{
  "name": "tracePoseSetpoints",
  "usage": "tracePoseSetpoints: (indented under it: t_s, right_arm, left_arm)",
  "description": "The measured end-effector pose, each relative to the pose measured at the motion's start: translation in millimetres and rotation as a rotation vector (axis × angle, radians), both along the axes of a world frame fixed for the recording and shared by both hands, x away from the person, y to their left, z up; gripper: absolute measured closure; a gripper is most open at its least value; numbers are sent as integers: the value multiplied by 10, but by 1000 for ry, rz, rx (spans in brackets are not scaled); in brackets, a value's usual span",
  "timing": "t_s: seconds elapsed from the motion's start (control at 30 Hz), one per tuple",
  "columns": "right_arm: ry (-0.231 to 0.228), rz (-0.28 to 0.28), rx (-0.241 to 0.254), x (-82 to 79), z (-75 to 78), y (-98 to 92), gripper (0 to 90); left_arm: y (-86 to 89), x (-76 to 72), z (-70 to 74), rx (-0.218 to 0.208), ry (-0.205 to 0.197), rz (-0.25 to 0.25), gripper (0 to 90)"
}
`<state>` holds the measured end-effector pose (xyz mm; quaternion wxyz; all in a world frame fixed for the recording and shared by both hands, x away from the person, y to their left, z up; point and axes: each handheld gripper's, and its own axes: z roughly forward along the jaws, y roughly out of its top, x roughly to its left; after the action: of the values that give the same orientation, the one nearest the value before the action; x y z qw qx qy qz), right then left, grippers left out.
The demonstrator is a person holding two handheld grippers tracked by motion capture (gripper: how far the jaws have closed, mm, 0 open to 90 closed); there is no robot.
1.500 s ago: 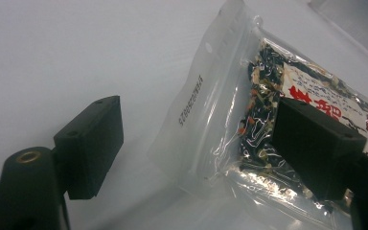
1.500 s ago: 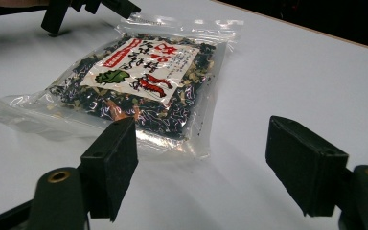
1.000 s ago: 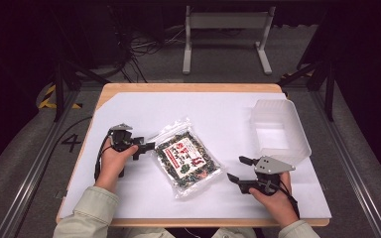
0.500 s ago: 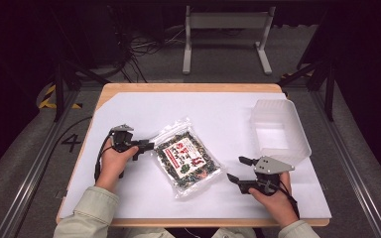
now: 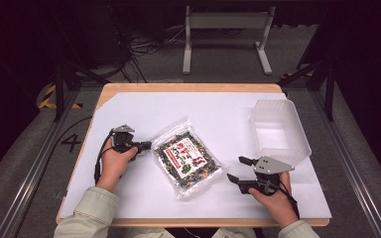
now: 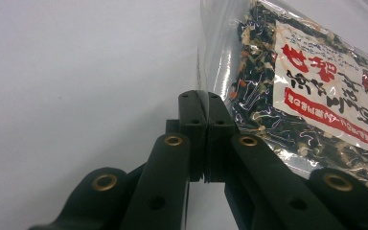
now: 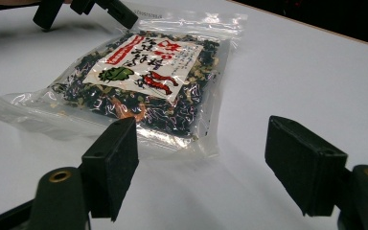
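So the left gripper (image 5: 146, 145) jaws have just been closing and now pinch the left edge of the clear plastic bag of dried dark-green mix (image 5: 187, 157), lying mid-desk. Right gripper (image 5: 239, 169) sits near its right corner, jaws spread wide, nothing in them. Looks ready to lift.

Table brightly lit, surroundings dark; glare on bag (image 7: 143, 72).

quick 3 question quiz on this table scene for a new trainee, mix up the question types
1. True or false: the left gripper is shut on the edge of the clear bag of dried mix.
2. The white tub lies nearer to which gripper? A) left B) right
3. How do the jaws of the right gripper stand?

Key:
1. True; it has just been closing, with the bag's clear edge between the jaws.
2. B
3. Open, with nothing between them, short of the bag's corner.
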<state>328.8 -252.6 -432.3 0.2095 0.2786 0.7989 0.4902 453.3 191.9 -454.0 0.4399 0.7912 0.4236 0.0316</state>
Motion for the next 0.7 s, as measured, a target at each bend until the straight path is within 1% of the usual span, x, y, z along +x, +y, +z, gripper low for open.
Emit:
tracePoseSetpoints:
  t_s: [0.1, 0.17, 0.2, 0.27, 0.33, 0.37, 0.4, 0.47, 0.53, 0.6, 0.67, 0.7]
  right_arm:
    - [-2, -3, 0, 1, 3, -6, 281]
    - [-11, -1, -8, 0, 10, -12, 331]
    - [-16, 0, -9, -2, 18, -16, 346]
    - [-30, -5, -9, -4, 40, -21, 384]
    - [-36, -9, -2, -10, 67, -27, 409]
    - [-41, -14, 4, -12, 79, -30, 422]
    - [-42, -21, 5, -8, 92, -36, 450]
    - [-34, -18, 14, 4, 115, -48, 506]
    - [-30, -36, 9, 20, 142, -57, 511]
    - [-43, -37, 13, 26, 179, -63, 512]
    - [-18, -51, 16, 28, 228, -69, 491]
    - [-28, -53, 17, 32, 253, -69, 477]
  left_arm:
    - [5, -6, 14, -6, -1, -1, 891]
    - [10, -13, 34, -21, -13, 0, 891]
    - [13, -20, 57, -34, -30, 5, 891]
    - [24, -48, 128, -79, -62, 13, 892]
    - [35, -84, 211, -122, -92, 11, 892]
    - [35, -103, 251, -135, -109, 9, 893]
    - [33, -123, 297, -134, -127, 3, 893]
    - [15, -175, 393, -149, -153, -7, 894]
    - [1, -226, 499, -167, -184, -18, 894]
    - [-13, -281, 599, -201, -204, -27, 895]
    - [-31, -332, 687, -219, -228, -42, 895]
    - [-52, -369, 737, -227, -245, -45, 895]
